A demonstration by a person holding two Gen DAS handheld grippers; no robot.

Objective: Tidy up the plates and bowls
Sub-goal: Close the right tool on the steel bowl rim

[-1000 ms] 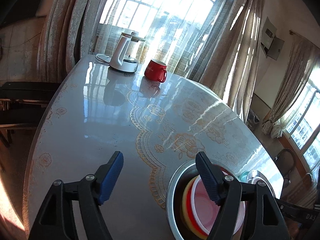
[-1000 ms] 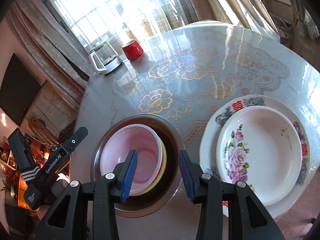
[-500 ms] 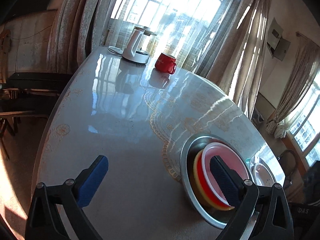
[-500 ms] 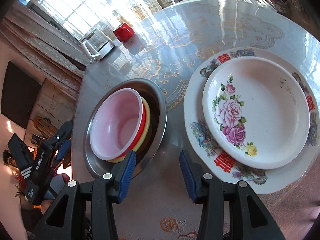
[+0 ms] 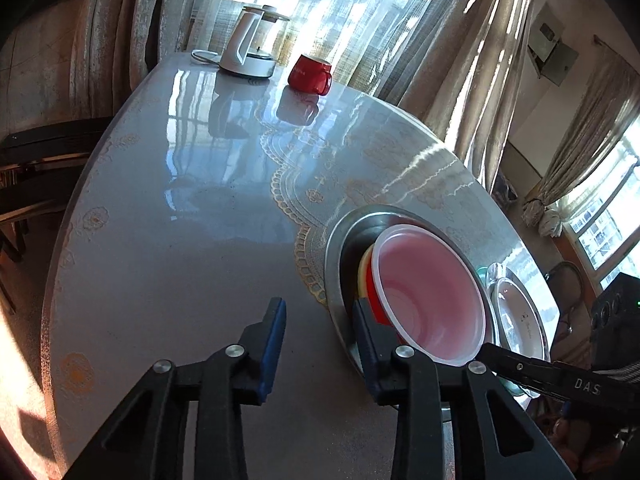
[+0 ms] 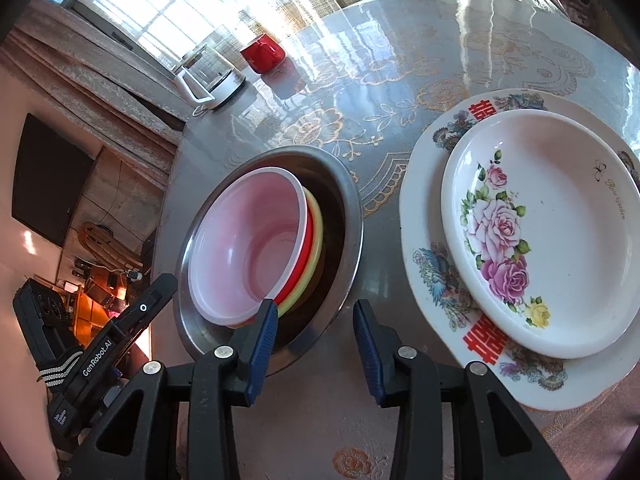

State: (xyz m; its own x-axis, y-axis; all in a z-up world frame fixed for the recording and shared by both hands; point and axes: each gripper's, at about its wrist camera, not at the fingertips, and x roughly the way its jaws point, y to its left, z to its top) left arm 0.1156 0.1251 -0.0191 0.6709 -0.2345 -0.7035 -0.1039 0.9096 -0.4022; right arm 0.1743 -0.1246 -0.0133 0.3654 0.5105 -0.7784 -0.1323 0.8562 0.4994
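Hovering low over the near edge of the table (image 5: 168, 264), the left gripper (image 5: 318, 320) points forward with its jaws parted and nothing between them; its right finger (image 5: 366, 334) overlaps the near rim of the steel basin (image 5: 334, 256), though whether it touches cannot be told. The right gripper (image 6: 314, 322) hangs above the table's front edge, likewise spread and empty, its left finger (image 6: 264, 328) in front of the basin (image 6: 352, 204) and its right finger over bare cloth just beside the large patterned plate (image 6: 436, 276). Inside the basin sit the nested bowls: a pink bowl (image 6: 248, 236) on top, a red bowl (image 6: 307, 236) and a yellow bowl (image 6: 318, 224) under it. The rose plate (image 6: 560, 236) lies stacked on the patterned plate. At the far side stand a red mug (image 5: 310, 74) and a kettle (image 5: 248, 54).

Compared with half a second ago, the left gripper's jaws have narrowed markedly and it has moved closer to the basin; the right gripper has swung left, so the basin now sits more central.
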